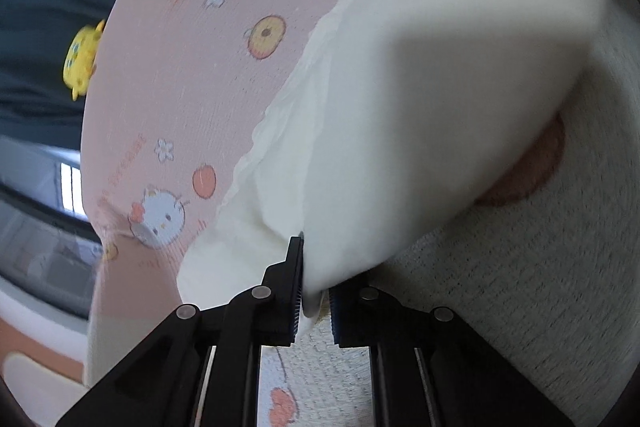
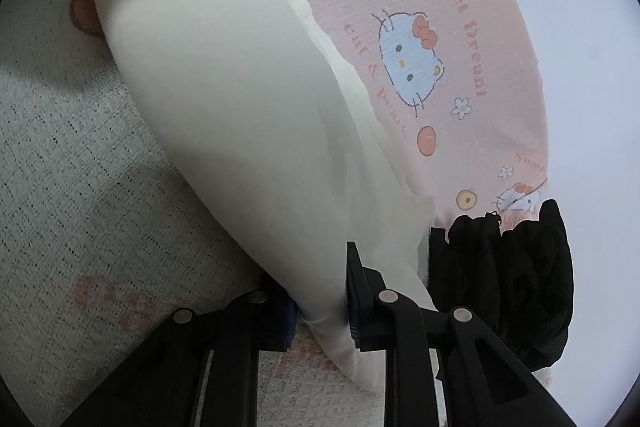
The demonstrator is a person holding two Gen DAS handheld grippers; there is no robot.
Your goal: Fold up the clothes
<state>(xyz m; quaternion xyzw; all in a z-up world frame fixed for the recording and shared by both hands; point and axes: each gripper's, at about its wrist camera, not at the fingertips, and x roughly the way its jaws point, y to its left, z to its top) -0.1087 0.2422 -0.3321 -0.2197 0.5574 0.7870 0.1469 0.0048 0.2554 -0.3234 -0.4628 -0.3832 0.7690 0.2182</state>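
The left gripper (image 1: 314, 301) is clamped on a corner of the white garment (image 1: 420, 99), its jaws almost together with cloth pinched between them. The right gripper (image 2: 320, 303) grips another bunched corner of the same garment (image 2: 224, 115), jaws narrow around the thick fold. The garment lies across a pink cartoon-print sheet (image 2: 448, 39), its frilled edge (image 2: 308, 11) running diagonally over the print. Beyond the garment's far side the sheet is bare. A white knit blanket (image 2: 72, 163) lies under the garment's near side. Black fabric (image 2: 516, 271) sits bunched just beside the right gripper. Most of the garment's shape is cut off or blurred.
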